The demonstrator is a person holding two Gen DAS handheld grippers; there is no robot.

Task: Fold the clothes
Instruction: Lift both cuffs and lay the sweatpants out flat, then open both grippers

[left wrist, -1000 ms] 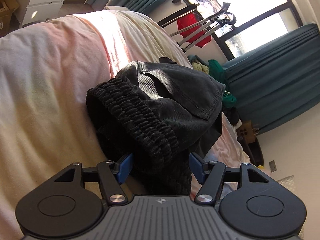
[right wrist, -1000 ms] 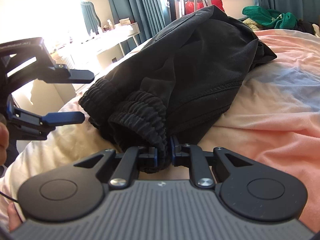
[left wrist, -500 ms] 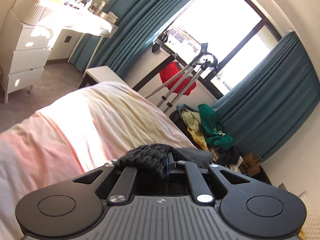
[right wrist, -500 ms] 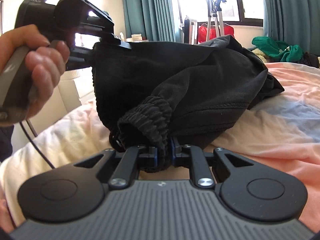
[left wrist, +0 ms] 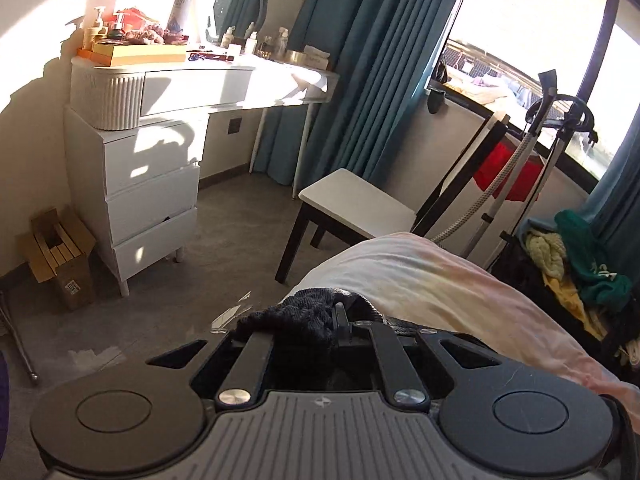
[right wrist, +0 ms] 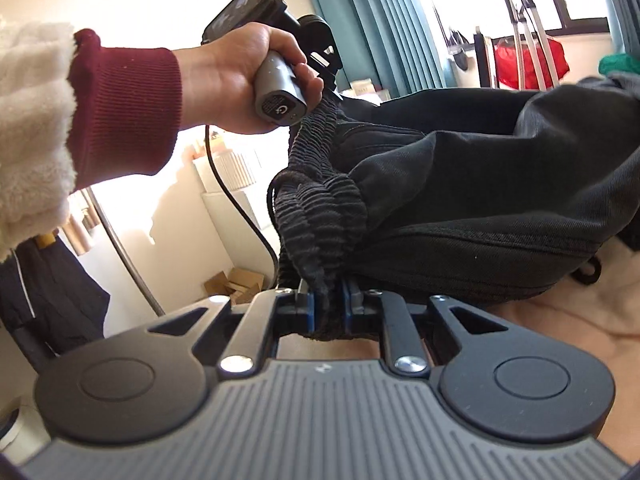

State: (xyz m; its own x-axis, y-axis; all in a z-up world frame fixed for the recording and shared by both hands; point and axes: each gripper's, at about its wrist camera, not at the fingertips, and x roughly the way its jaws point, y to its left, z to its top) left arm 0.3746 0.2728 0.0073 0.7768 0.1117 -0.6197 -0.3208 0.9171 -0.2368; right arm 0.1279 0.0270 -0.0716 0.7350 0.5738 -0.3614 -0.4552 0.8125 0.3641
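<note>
Black trousers (right wrist: 480, 200) with a ribbed elastic waistband (right wrist: 320, 216) hang stretched between both grippers above the pink and white bed (right wrist: 560, 340). My right gripper (right wrist: 330, 312) is shut on the lower part of the waistband. A person's hand (right wrist: 240, 80) holds the left gripper, seen higher up in the right wrist view, clamping the waistband's upper end. In the left wrist view my left gripper (left wrist: 340, 320) is shut on a bunch of the ribbed waistband (left wrist: 296, 316), near the bed's corner (left wrist: 420, 276).
A white dressing table with drawers (left wrist: 152, 184) and bottles stands at the left. Beside the bed are a white-seated chair (left wrist: 356, 208), a garment steamer stand (left wrist: 532, 168) with something red and a pile of clothes (left wrist: 576, 264). A cardboard box (left wrist: 60, 252) sits on the grey floor.
The left gripper shut on the waistband, then lifted and swung left away from the bed's middle, pulling the trousers up. The right gripper kept its grip and moved along with them.
</note>
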